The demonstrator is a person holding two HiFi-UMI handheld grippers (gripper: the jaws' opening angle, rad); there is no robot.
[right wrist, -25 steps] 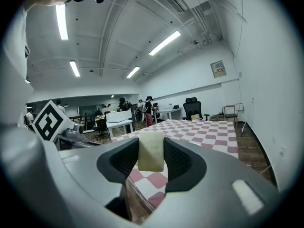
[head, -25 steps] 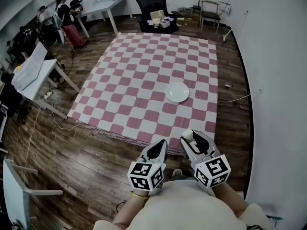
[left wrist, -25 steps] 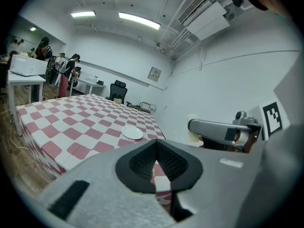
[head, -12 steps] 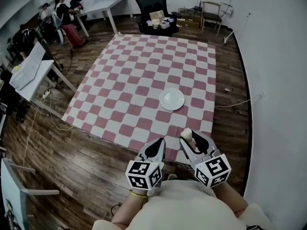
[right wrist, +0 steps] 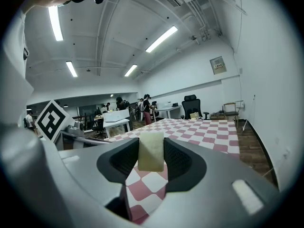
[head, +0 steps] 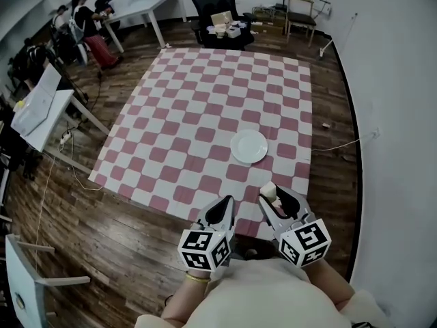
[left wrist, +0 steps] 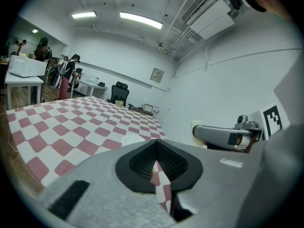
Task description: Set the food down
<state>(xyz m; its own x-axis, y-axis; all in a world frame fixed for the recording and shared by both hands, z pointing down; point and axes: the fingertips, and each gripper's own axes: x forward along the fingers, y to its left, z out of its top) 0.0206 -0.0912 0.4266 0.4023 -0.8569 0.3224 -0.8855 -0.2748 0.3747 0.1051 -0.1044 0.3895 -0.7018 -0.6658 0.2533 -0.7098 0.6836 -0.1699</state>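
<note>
A pale cream block of food (right wrist: 151, 150) sits clamped between the jaws of my right gripper (right wrist: 151, 161); in the head view the food (head: 268, 190) shows at the tip of that gripper (head: 273, 198). My left gripper (head: 222, 212) is held beside it, shut with nothing in it, its jaws (left wrist: 155, 164) nearly touching. A white plate (head: 248, 146) lies on the red-and-white checked cloth (head: 177, 125) on the floor, ahead of both grippers. The plate (left wrist: 131, 139) also shows low in the left gripper view.
A wood floor (head: 102, 231) surrounds the cloth. A black office chair (head: 216, 5) with boxes stands at the cloth's far edge. White desks (head: 37, 108) and people (head: 89, 26) are at the left. A white wall (head: 396, 115) and a cable (head: 345, 139) run along the right.
The view has shifted a little over the cloth; the plate sits slightly further right and lower than a second ago. Both grippers keep their pose, the food still held.
</note>
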